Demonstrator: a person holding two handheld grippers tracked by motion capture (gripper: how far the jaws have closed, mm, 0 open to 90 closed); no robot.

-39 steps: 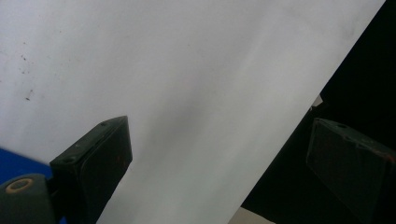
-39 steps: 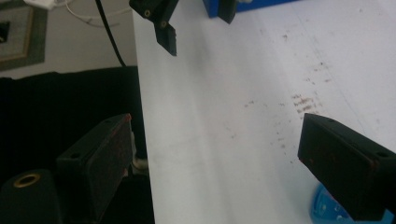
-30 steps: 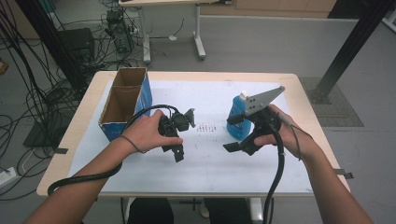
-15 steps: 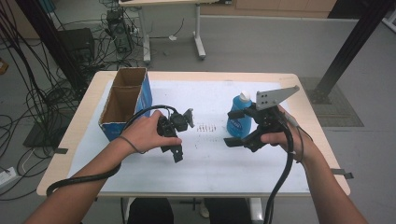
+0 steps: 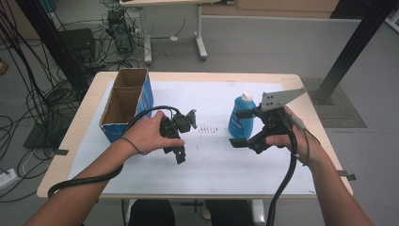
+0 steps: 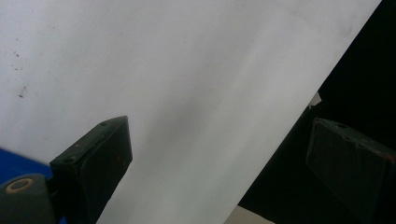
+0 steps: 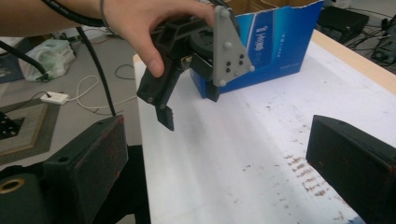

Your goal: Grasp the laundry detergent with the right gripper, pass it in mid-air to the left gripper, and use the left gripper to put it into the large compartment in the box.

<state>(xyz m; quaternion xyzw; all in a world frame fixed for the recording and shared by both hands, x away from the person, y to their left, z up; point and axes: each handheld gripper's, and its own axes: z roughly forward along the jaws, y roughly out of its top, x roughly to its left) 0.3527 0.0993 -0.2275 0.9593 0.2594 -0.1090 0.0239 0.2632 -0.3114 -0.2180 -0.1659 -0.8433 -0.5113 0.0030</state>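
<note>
The blue bottle stands upright on the white sheet that covers the table, its pale cap up. The right gripper is beside it: in the high view one jaw reaches toward the bottle's neck and the other lies low near its base, so the bottle sits just beyond and partly between the jaw tips. The jaws have just been opening and now stand spread. In the right gripper view nothing lies between the two black pads; past them are only the stained sheet and, farther off, the other hand with its gripper in front of the blue side of the cardboard box. The bottle looks released, standing on its own; whether a pad still grazes it I cannot tell.

The left gripper hangs over the sheet, well apart from the bottle and just beside the open, seemingly empty box. Its jaws are spread too, and between them the left gripper view has only bare white sheet and the dark drop past the table's edge.

As a judgement: setting the bottle upright on the table appears done. If the bottle is meant for the box, that whole carry is left, starting with a fresh grip.
</note>
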